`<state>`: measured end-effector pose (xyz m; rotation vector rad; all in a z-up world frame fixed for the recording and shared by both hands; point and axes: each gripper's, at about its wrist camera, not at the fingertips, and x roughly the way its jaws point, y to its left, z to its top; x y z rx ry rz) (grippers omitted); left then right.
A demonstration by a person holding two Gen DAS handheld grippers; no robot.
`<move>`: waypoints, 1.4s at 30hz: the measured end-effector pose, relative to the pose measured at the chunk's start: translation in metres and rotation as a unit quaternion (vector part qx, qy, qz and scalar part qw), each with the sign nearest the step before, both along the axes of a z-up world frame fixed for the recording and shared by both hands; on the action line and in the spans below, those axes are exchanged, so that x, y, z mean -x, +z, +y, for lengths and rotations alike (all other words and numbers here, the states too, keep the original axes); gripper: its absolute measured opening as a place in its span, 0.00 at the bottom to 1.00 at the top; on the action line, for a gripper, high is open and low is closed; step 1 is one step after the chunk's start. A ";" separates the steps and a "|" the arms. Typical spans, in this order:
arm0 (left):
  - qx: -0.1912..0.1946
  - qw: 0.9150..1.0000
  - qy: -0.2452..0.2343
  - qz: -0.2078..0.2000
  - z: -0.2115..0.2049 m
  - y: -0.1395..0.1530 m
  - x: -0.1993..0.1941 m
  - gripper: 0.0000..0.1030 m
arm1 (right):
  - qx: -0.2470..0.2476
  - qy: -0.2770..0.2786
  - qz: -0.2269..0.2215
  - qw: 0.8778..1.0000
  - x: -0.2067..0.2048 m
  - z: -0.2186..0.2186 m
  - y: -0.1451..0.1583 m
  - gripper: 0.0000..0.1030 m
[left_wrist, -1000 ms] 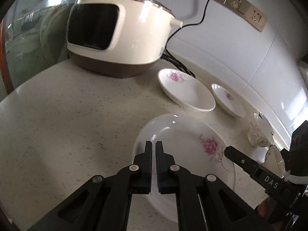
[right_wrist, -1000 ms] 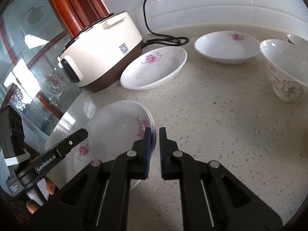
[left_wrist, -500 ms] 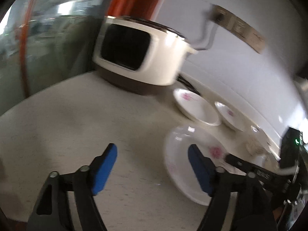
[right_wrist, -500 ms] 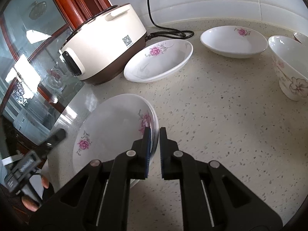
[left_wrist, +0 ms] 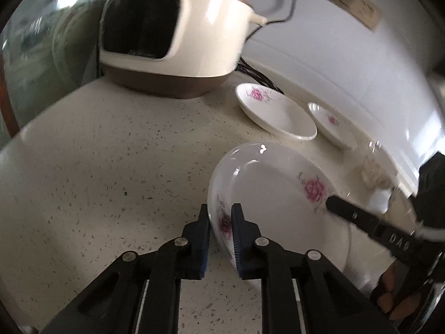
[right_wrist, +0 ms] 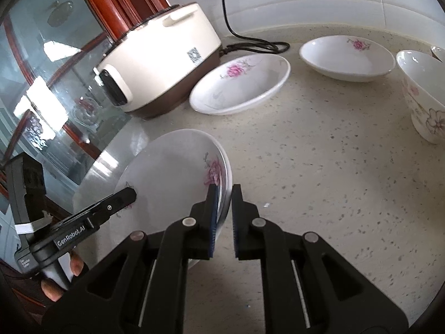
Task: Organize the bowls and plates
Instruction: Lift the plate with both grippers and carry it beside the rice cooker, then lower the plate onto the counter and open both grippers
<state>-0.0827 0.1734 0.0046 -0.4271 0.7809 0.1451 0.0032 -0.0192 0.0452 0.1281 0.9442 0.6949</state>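
Observation:
A large white plate with pink flowers (left_wrist: 272,183) (right_wrist: 172,172) sits near the counter's front edge. My left gripper (left_wrist: 220,217) is shut on its near rim. My right gripper (right_wrist: 224,197) is shut on the opposite rim. The right gripper's finger (left_wrist: 361,217) shows across the plate in the left wrist view, and the left gripper's finger (right_wrist: 111,203) shows in the right wrist view. An oval floral dish (left_wrist: 274,111) (right_wrist: 242,83) and a smaller round dish (left_wrist: 332,121) (right_wrist: 347,57) lie farther back. A floral bowl (right_wrist: 422,91) stands at the right.
A cream and brown rice cooker (left_wrist: 172,36) (right_wrist: 158,64) stands at the back left with its black cord (right_wrist: 250,46) trailing to a wall socket. A glass cabinet door with red wood frame (right_wrist: 41,69) is beyond the speckled counter's edge (left_wrist: 83,167).
My left gripper opened, swung away, then came back and shut on the plate's near rim. My right gripper has stayed shut on the far rim.

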 end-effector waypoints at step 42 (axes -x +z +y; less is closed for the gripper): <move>-0.040 0.989 0.058 -0.128 0.014 0.043 0.032 0.69 | 0.039 -0.131 -0.011 0.990 -0.013 -0.016 0.000 0.52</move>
